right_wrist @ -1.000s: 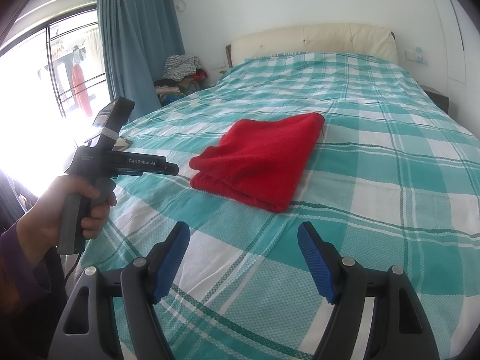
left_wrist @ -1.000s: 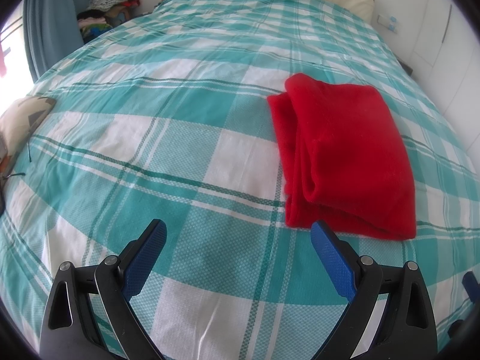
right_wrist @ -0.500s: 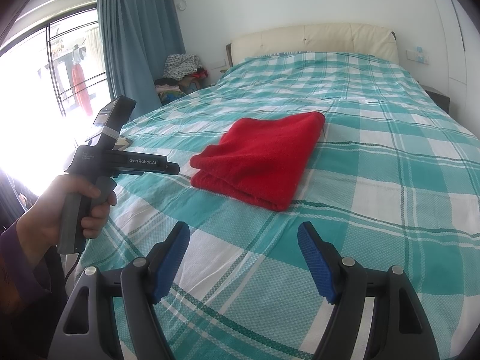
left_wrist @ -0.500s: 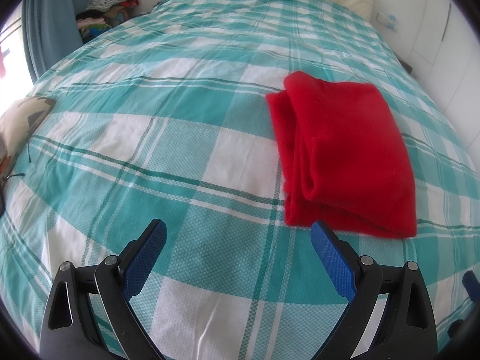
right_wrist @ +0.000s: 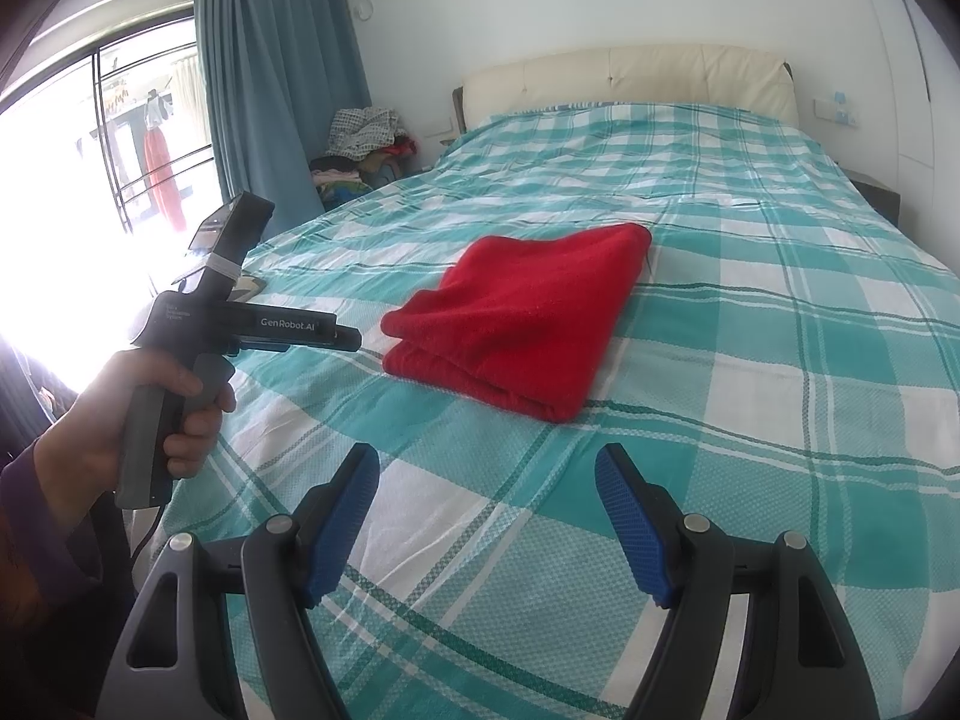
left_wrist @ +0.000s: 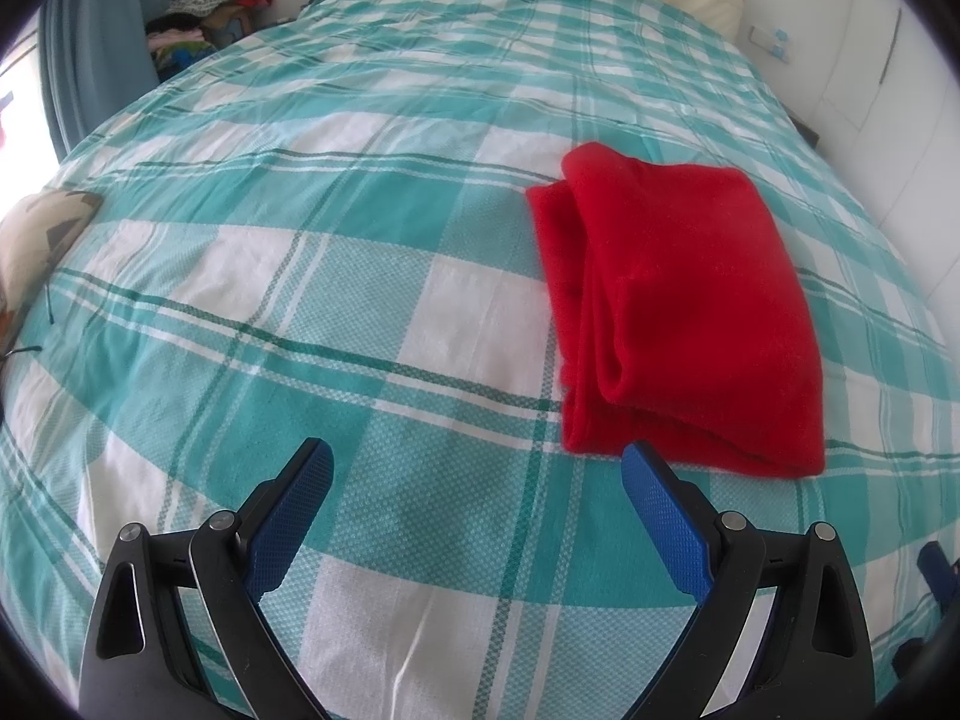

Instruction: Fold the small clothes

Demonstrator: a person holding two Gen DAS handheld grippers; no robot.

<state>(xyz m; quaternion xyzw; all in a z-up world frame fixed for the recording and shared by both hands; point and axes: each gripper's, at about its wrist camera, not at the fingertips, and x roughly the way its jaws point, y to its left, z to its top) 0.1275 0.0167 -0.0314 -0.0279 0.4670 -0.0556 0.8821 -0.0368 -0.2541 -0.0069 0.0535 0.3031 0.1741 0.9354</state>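
A red garment [left_wrist: 678, 306] lies folded into a thick rectangle on the teal-and-white checked bedspread [left_wrist: 336, 276]; it also shows in the right wrist view [right_wrist: 528, 318]. My left gripper [left_wrist: 477, 468] is open and empty, held above the bed just short of the garment's near left corner. My right gripper [right_wrist: 486, 474] is open and empty, above the bed in front of the garment. In the right wrist view the left gripper's body [right_wrist: 240, 324] is seen from the side, held in a hand, left of the garment.
A padded cream headboard [right_wrist: 630, 78] stands at the far end. A pile of clothes [right_wrist: 366, 144] sits beside the blue curtain [right_wrist: 264, 96] at the left. A patterned cushion [left_wrist: 36, 240] lies at the bed's left edge. A bright window is at the far left.
Both grippers have stayed open and nearly still. The views have shifted very slightly; the red garment has not moved.
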